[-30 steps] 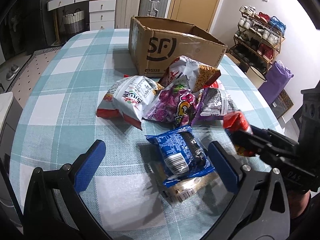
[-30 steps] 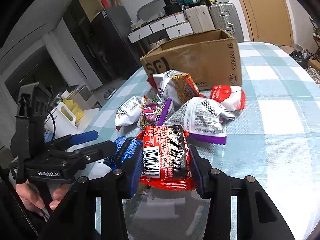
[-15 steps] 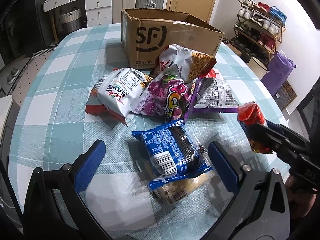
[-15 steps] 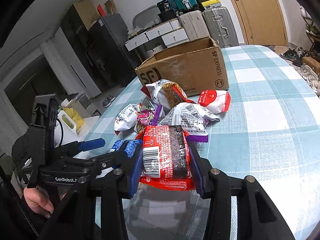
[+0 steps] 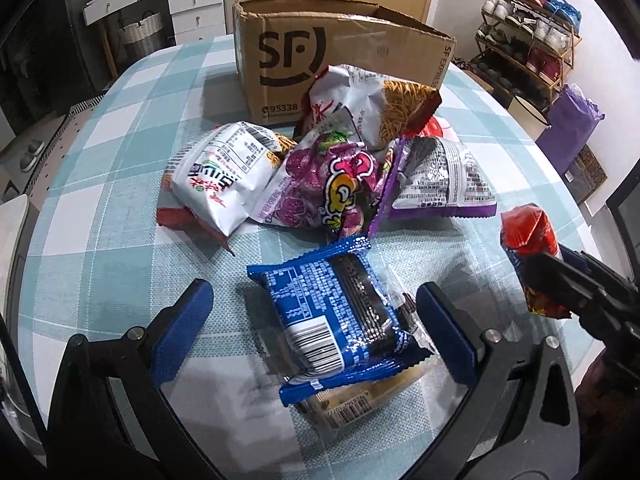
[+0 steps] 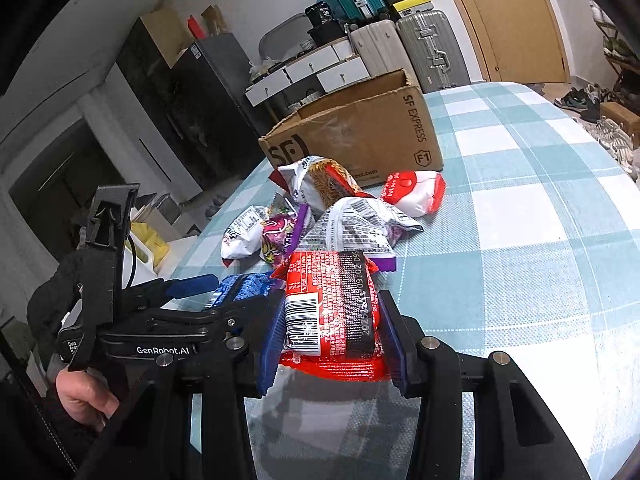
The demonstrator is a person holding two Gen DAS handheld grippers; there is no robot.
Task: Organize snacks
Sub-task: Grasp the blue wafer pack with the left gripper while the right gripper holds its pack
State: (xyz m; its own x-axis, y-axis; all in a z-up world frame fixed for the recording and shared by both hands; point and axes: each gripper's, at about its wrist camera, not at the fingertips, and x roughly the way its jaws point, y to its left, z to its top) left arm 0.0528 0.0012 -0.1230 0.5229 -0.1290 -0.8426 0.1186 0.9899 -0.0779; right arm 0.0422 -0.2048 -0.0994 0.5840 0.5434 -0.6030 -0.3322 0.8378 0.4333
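My right gripper (image 6: 332,332) is shut on a red snack packet (image 6: 332,308) and holds it above the table; it also shows at the right of the left wrist view (image 5: 530,240). My left gripper (image 5: 316,312) is open, its blue pads on either side of a blue snack packet (image 5: 332,320) that lies on a clear-wrapped packet (image 5: 360,404). Behind lies a pile: a white packet (image 5: 216,176), a purple one (image 5: 328,184), a silver-purple one (image 5: 440,180) and a noodle bag (image 5: 376,104). The open SF cardboard box (image 5: 320,52) stands behind the pile.
The round table has a blue-and-white checked cloth (image 6: 520,216). A small red-and-white packet (image 6: 416,192) lies by the box corner. Suitcases (image 6: 428,52), drawers and a door are behind the table. A shoe rack (image 5: 532,52) and a purple bag (image 5: 572,128) stand at the right.
My right gripper has risen and drawn back to the right with the red packet. My left gripper has moved closer to the blue packet and stays open.
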